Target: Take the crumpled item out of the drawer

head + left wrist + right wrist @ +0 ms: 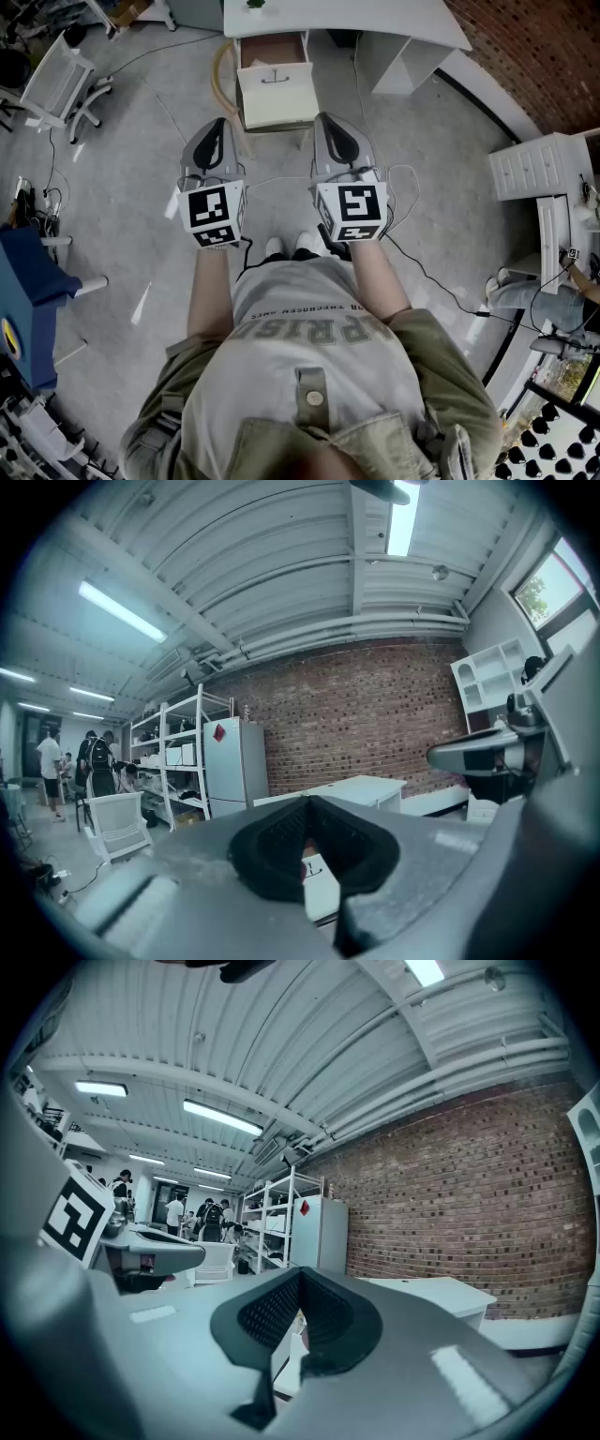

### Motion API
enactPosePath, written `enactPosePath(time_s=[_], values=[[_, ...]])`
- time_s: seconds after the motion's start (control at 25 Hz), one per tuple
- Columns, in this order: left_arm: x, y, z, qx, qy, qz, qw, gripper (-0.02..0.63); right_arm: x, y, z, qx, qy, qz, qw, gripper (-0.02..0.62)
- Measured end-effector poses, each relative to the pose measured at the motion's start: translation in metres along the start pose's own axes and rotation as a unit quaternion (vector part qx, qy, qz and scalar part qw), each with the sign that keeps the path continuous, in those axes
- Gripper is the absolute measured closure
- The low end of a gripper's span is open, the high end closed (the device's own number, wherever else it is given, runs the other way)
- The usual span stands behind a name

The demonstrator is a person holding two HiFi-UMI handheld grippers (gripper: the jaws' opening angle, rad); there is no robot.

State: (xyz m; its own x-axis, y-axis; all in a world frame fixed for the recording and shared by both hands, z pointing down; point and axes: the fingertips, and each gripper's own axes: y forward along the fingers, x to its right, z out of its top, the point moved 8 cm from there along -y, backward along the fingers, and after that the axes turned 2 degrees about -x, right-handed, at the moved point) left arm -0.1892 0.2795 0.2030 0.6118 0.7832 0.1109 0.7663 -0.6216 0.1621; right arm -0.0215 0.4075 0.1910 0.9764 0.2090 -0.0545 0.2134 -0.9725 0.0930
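Head view, short of the open drawer (277, 98).
Left hand-held gripper (218, 127) and right hand-held gripper (325, 122) side by side, clamped shut, gripping nothing.

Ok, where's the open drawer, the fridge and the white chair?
open drawer (272, 50), head view, its brown inside.
fridge (234, 761), left gripper view, its door.
white chair (54, 80), head view, its backrest.

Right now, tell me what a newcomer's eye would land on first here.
Two grippers with black-and-white marker cubes fill the middle of the head view, the left gripper and right gripper side by side, fingers shut on nothing. Just ahead of them on the grey floor, a white drawer unit stands by a white desk, its drawer pulled open.
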Motion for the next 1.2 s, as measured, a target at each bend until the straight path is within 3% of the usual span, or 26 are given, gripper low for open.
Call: enactPosePath(time_s=[0.72,0.88,0.92,1.0,1.2], values=[[0.008,0.014,0.003,-0.001,0.002,0.001,1.0,0.598,0.011,0.008,-0.003,-0.004,-0.018,0.007,1.0,0.594],[0.009,0.016,0.008,0.028,-0.005,-0.006,0.9996,0.598,0.022,0.01,-0.006,0.012,0.021,0.012,1.0,0.592],[0.009,0.017,0.01,0.031,-0.004,-0.006,0.9995,0.593,0.027,0.01,-0.007,0.018,0.037,0.011,0.999,0.591],[0.006,0.021,0.014,0.037,-0.003,-0.001,0.9993,0.502,0.038,0.011,-0.007,0.027,0.067,0.012,0.997,0.589],[0.004,0.032,0.018,0.036,-0.008,0.016,0.9992,0.357,0.062,0.013,-0.007,0.043,0.095,0.027,0.994,0.357]])
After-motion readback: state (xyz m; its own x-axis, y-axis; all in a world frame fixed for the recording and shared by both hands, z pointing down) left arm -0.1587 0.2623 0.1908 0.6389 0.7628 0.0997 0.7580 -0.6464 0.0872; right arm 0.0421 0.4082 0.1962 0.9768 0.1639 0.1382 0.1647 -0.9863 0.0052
